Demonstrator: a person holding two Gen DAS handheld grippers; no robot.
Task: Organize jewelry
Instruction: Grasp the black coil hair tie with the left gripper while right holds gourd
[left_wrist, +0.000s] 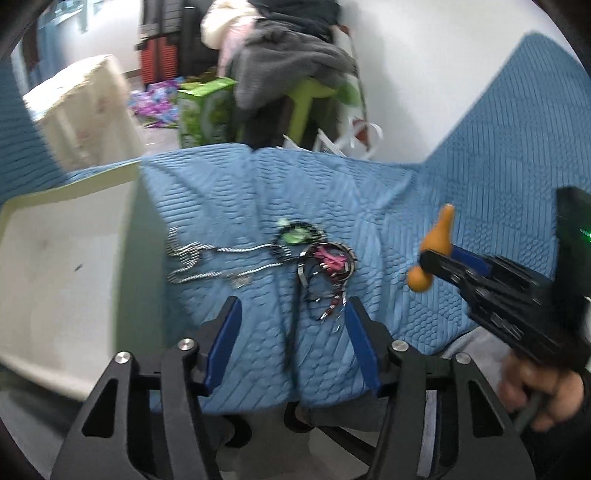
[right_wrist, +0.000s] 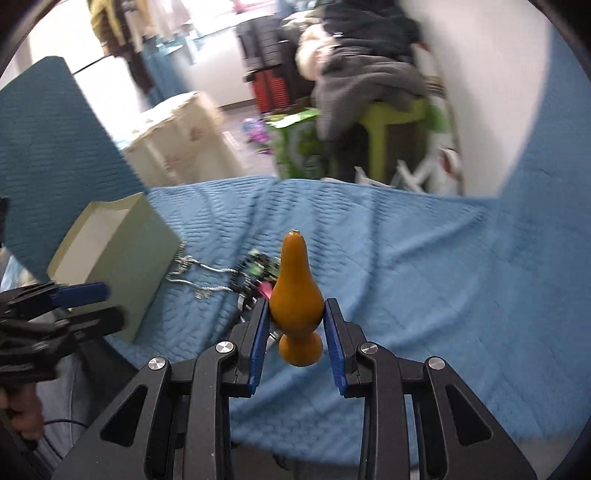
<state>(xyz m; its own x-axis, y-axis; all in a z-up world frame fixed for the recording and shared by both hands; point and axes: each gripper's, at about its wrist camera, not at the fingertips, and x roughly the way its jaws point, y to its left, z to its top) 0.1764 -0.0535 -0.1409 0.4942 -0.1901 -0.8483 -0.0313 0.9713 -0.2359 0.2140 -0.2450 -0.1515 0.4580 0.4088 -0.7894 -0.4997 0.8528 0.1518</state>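
A tangle of jewelry lies on the blue quilted cloth (left_wrist: 369, 206): silver chains (left_wrist: 207, 258), a black beaded bracelet with a green piece (left_wrist: 295, 234), and metal rings with pink and red bits (left_wrist: 328, 264). The pile also shows in the right wrist view (right_wrist: 221, 275). My left gripper (left_wrist: 291, 314) is open and empty, just short of the pile. My right gripper (right_wrist: 297, 314) is shut on an orange gourd-shaped charm (right_wrist: 295, 284), held above the cloth; it shows at the right of the left wrist view (left_wrist: 437, 240).
An open pale green box (left_wrist: 66, 280) sits at the left of the jewelry, also seen in the right wrist view (right_wrist: 110, 258). Beyond the cloth's far edge are a cream box (left_wrist: 85, 110), a green carton (left_wrist: 203, 110) and a chair piled with clothes (left_wrist: 291, 62).
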